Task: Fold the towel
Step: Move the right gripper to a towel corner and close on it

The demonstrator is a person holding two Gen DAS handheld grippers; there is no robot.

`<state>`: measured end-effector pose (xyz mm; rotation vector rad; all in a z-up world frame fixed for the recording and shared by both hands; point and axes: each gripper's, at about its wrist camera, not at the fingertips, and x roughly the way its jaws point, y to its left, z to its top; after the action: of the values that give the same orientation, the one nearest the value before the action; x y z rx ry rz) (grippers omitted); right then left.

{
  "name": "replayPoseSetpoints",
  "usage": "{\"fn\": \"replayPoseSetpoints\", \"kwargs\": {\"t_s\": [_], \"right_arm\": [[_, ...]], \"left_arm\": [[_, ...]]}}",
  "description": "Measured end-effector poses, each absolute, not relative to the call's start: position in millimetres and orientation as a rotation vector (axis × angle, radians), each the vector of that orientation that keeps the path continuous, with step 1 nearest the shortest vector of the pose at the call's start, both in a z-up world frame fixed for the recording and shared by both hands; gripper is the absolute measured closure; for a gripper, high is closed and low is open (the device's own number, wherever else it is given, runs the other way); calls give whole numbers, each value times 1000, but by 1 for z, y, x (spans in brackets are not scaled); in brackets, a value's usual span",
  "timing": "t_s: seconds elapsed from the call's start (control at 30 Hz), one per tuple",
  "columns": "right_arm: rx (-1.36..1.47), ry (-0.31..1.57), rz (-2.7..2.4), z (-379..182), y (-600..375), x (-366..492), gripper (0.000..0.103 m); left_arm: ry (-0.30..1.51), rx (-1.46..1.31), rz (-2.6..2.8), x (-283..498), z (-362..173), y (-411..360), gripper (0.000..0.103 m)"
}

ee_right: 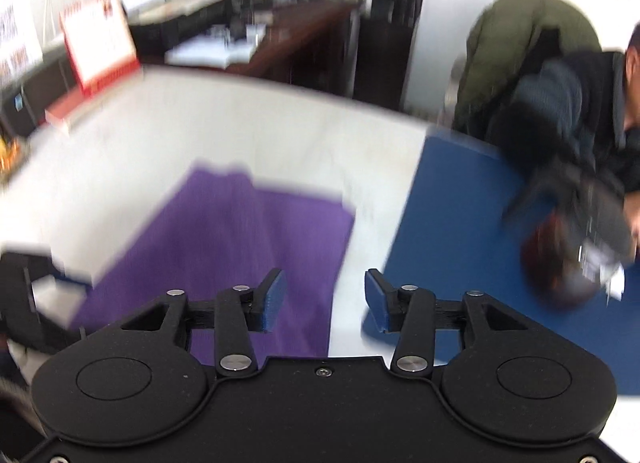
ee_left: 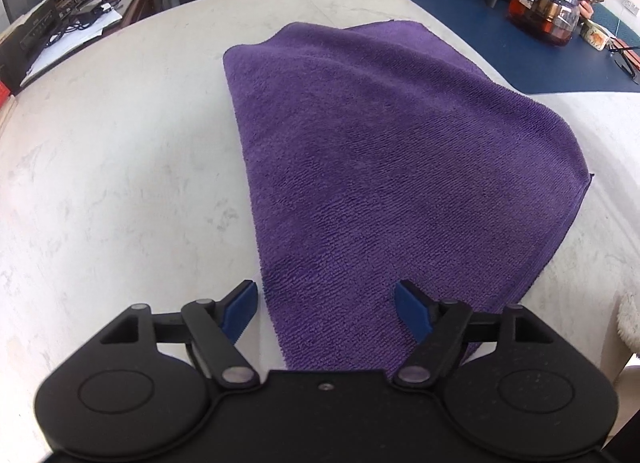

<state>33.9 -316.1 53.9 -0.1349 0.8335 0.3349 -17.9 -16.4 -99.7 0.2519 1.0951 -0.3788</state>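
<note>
Black gripper housing fills the bottom of both wrist views. Left gripper (ee_left: 326, 313): blue pads spread wide, released, hovering over the near end of the purple towel (ee_left: 380, 167); pads not pressing the cloth, left pad over bare bench just beside the towel's left edge, right pad above the cloth.

Towel: lies on the pale marbled bench (ee_left: 120, 183), folded over with layered edges showing along its right side and a second layer peeking out at the far end. It runs from the near edge of the bench toward the far side, narrow at the near end and wider in the middle. Surface mostly smooth, slight rumple at the right corner.

Right gripper (ee_right: 325, 299): released, nothing between the pads, held above the bench. View heavily motion-blurred. Its left pad sits over the towel (ee_right: 240, 243), its right pad over the blue mat (ee_right: 460, 243); a strip of bare bench (ee_right: 300, 143) shows between them. Left gripper (ee_right: 36, 295) is partly visible at the left edge of this view, at the towel's end.

Blue mat (ee_left: 500, 35) covers the far right part of the bench, its corner close to the towel's far right side. On it: a glass teapot (ee_left: 544, 11) with dark liquid and a pair of glasses (ee_left: 626, 59). A person in a dark jacket (ee_right: 580, 103) is at that side. Cluttered desk (ee_left: 80, 3) stands beyond the bench's far left.
</note>
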Motion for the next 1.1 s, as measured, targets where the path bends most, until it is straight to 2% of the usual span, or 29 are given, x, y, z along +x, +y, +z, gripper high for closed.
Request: {"fn": "replayPoseSetpoints", "kwargs": {"t_s": [0.1,0.3,0.47,0.63,1.1], "right_arm": [[-132,793,351,57,-306,65,58],[-214,836,417,16,-272,131,61],[-258,959,419,-35,-262,179,66],[-290,1029,427,-67,-260,203,66],[-192,1143,524,-84,-270,226,66]], "left_arm": [[1111,246,-394,-15,-100,-14,26],[1136,267,-420,-9,-100,-12,23],[1154,294,-429,-8,-100,-12,23],[1178,306,-428,-5,-101,-13,22],[1192,326,-442,-1,-104,-11,20]]}}
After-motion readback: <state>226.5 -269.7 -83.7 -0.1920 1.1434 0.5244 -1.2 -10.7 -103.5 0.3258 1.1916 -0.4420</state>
